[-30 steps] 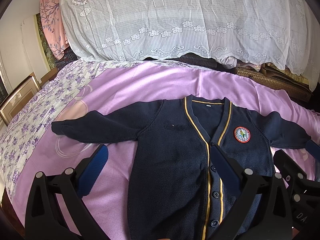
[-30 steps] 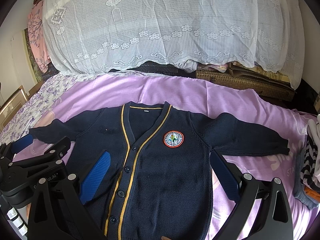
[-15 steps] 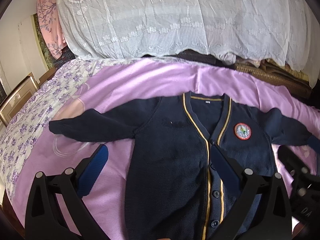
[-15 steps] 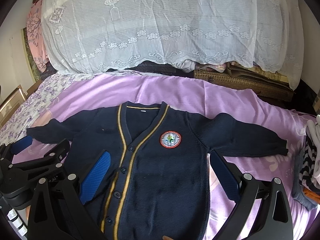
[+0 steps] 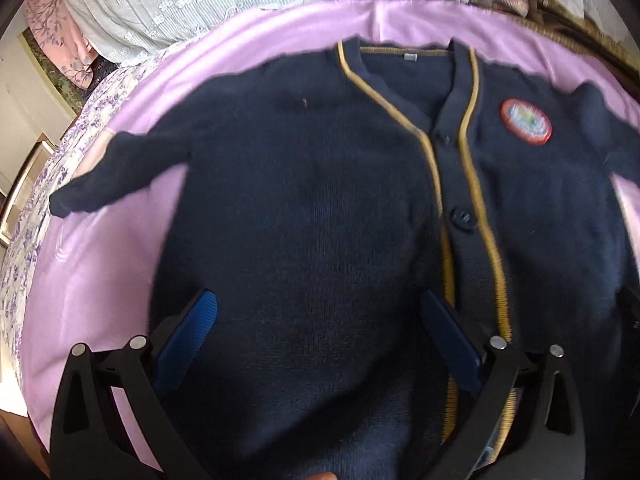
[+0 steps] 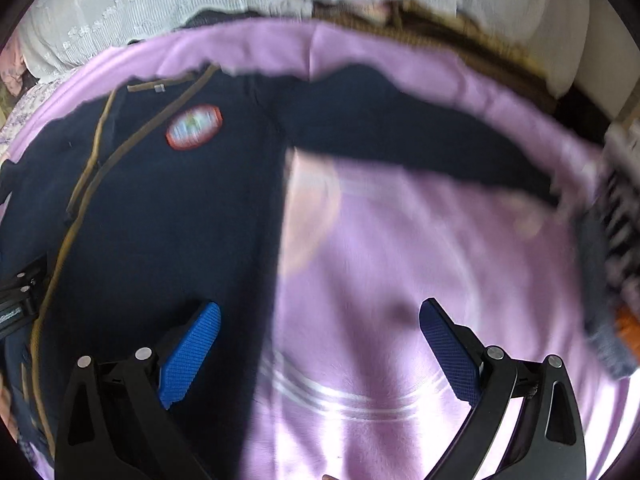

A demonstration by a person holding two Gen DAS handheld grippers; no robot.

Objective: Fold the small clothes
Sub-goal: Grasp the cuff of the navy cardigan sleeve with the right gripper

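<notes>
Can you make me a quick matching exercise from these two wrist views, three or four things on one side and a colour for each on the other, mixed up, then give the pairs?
Things:
1. cardigan
2. badge
3. bedsheet
4. trim

Colours:
A. lilac pink
B. mustard yellow
C. navy blue
D. red-rimmed with a pale centre

Pairs: 1-C, 2-D, 3-A, 4-B.

The cardigan lies face up on the bedsheet, buttoned at least at the one button that shows in the left wrist view, with both sleeves spread out. The trim runs along the neckline and down the button band, and the badge sits on the chest.
</notes>
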